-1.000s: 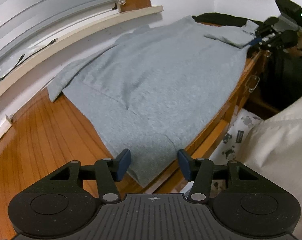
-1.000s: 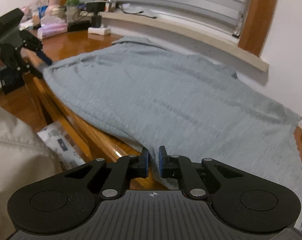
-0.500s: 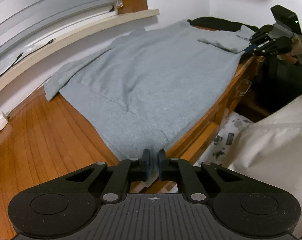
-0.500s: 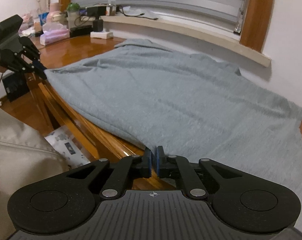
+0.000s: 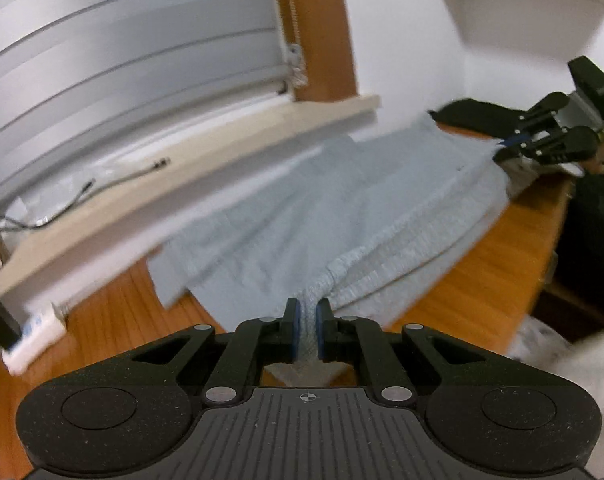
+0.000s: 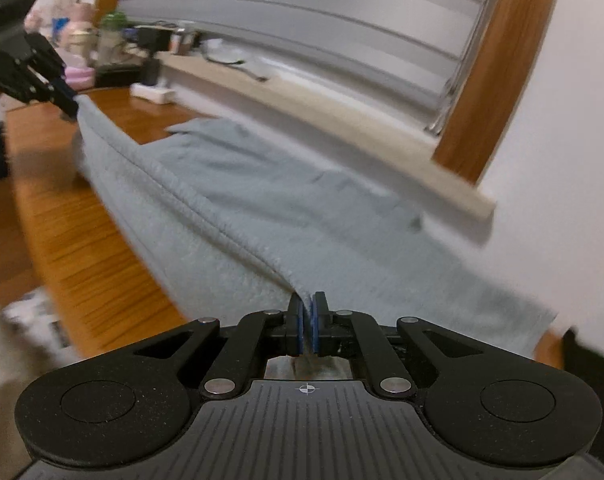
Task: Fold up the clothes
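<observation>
Fabric was pinched in both tools: the left tool (image 5: 306,330) had its blue pads nearly closed on a bunched corner of the grey T-shirt (image 5: 302,216), and the right tool (image 6: 307,326) was clamped down to a sliver on the opposite corner of the same edge. That edge ran taut between them as a raised ridge, lifted off the wooden desk (image 5: 490,256); in the left wrist view the right tool appeared at two o'clock, and in the right wrist view the left tool sat at ten o'clock. The rest of the shirt lay flat on the desk toward the windowsill (image 5: 190,192), one sleeve spread at about nine o'clock in the left view. The step in hand looked like carrying the near edge over toward the far edge to halve the shirt. Doing it well would mean keeping both tools level and evenly apart so the ridge stayed straight, moving them together toward twelve o'clock, and lowering the edge squarely onto the far side before letting go. Uneven travel would likely skew the fold, and slack between the tools could wrinkle the layer beneath. Both views were blurred, so finer creases could not be judged.
</observation>
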`<state>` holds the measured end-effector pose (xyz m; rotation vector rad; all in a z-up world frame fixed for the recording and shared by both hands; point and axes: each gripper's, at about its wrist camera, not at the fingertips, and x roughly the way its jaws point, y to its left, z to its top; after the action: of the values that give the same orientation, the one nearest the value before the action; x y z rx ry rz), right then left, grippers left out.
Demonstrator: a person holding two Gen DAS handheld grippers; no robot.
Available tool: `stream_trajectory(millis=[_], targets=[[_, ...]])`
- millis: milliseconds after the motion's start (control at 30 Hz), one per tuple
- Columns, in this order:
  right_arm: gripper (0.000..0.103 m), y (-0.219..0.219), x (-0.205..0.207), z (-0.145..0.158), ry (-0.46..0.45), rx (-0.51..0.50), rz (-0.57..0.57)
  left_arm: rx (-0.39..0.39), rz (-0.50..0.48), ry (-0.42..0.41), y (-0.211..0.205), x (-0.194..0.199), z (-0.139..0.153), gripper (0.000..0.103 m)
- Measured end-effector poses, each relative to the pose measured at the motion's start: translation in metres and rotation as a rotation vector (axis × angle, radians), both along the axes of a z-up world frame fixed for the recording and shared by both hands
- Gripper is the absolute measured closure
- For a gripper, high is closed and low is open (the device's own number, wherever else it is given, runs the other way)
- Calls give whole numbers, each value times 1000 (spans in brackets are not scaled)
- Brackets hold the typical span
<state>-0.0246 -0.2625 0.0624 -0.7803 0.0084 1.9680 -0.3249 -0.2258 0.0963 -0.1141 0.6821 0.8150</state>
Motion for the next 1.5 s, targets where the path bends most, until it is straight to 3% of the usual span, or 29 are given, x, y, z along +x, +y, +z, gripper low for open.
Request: stream_trajectory(millis=[233,267,333,367,433,567,733,833,1067,1267,1500], targets=[[98,80,-21,-16,-91,72,-108,-75,88,-38,81,23,-6,93],[94,89,-25,-21,-87,81,-143,-97,108,-41,90,23,-13,92],[70,103,-29,-29,-63,64,-207,-141,149,-49,106,23,-26,86],[53,107,-30,-32,-44,54,-230,-147,184,-51,110,20,-32,82],[52,102,-32,-36,-8,59,-221,-146,229,-60,111,13,-40,73],[52,83,-35,-37,55,72,-188,-136,272,-100,102,-1,-48,72],[55,70,-43,-43,167,-48,-87,-129,226,-152,84,6,-46,72],[55,67,-50,-47,207,-97,-48,-147,180,-141,79,20,-49,72],[54,75,-53,-64,200,-165,-54,-182,193,-102,74,13,-70,71],[52,78,-38,-65,242,-179,-87,-165,200,-87,72,15,-60,70],[51,43,22,-47,240,-98,-148,-99,106,-135,100,82,-44,39]])
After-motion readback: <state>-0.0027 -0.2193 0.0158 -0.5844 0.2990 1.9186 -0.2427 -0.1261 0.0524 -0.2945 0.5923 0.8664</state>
